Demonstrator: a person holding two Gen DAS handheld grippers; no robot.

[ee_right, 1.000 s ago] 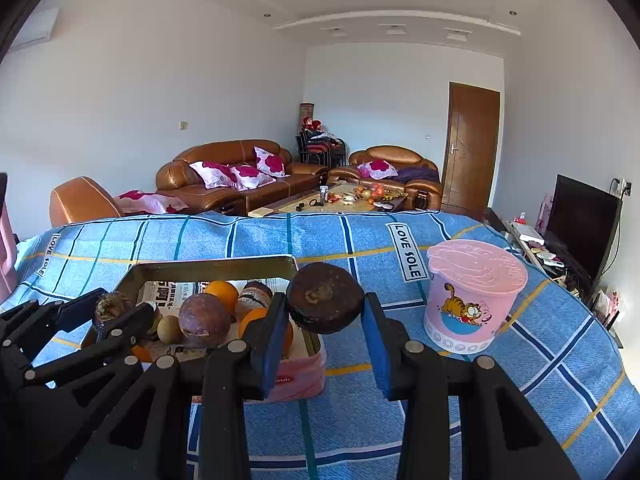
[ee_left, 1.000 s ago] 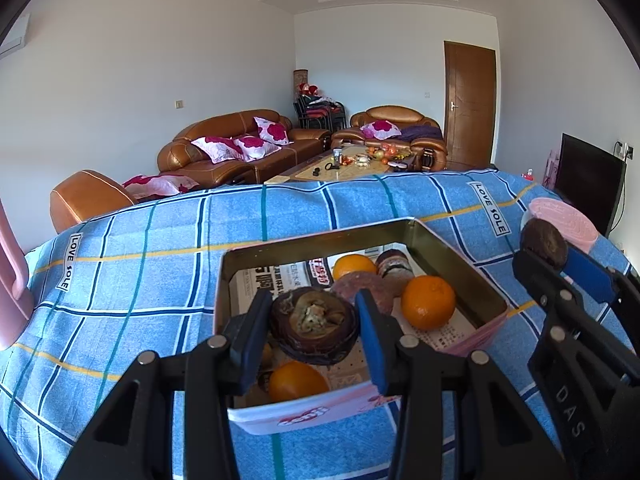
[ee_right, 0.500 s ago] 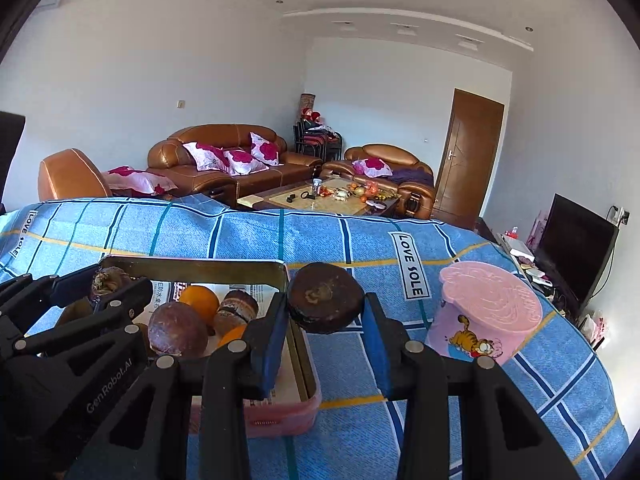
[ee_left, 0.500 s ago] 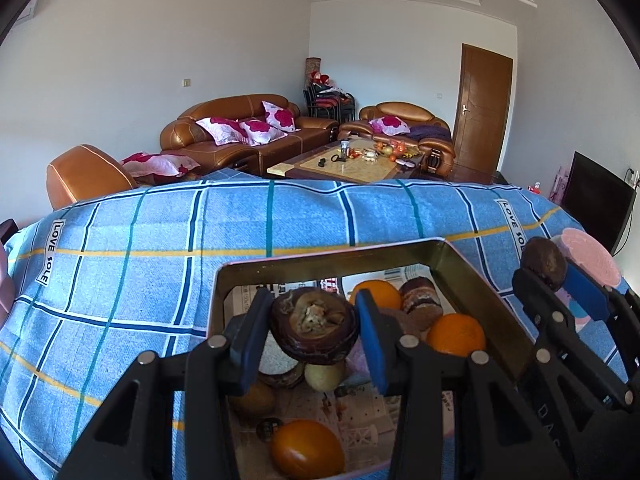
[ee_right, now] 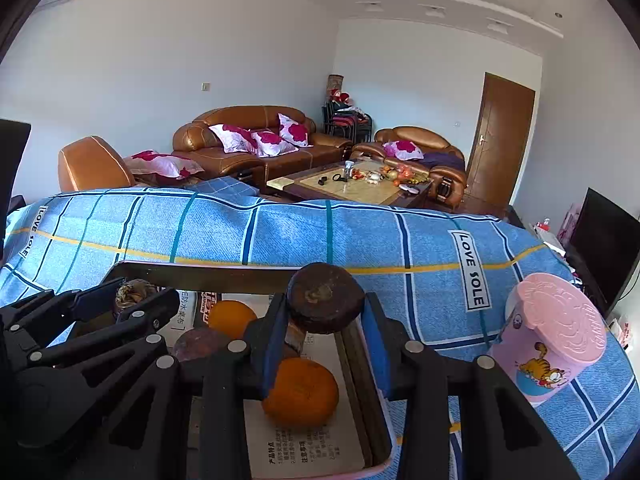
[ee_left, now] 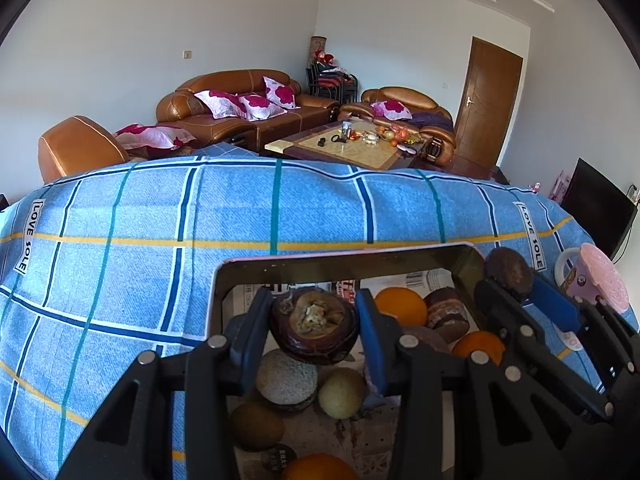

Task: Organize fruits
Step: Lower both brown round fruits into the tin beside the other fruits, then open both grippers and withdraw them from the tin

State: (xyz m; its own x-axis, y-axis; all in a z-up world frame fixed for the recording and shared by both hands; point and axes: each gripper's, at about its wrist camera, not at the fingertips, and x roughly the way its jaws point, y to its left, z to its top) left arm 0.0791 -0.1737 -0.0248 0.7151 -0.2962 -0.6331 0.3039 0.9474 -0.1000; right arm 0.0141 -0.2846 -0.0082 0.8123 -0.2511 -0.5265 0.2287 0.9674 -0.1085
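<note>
Fruits sit in a metal tray [ee_left: 224, 280] lined w/ newspaper, on a table under a blue checked cloth [ee_left: 120, 220].

Left hand-held gripper [ee_left: 314, 330] is clamped on a dark brown mangosteen [ee_left: 314, 326], cut or broken side up, pale pulp showing, held above the tray's near-left part. Right below its fingers: a round greyish fruit [ee_left: 286, 380], a yellow-green one [ee_left: 342, 392] and a brownish one [ee_left: 256, 426], all close together. Ahead & to the right of it lie an orange [ee_left: 400, 306], a dark fruit [ee_left: 446, 314] and another orange [ee_left: 478, 346]. A third orange [ee_left: 316, 470] shows at the bottom edge.

Right hand-held gripper [ee_right: 324, 332] is clamped on a second dark mangosteen [ee_right: 326, 298], stem end toward the camera, held over the tray's right-hand rim [ee_right: 360, 360]. Beneath its fingers an orange [ee_right: 300, 392] rests on the newspaper [ee_right: 312, 444]. To its right, apart from the tray, a pink lidded cup w/ a cartoon cat [ee_right: 548, 336] stands on the cloth.

Beyond the table: brown leather sofas [ee_right: 248, 148], a coffee table [ee_right: 352, 184].
</note>
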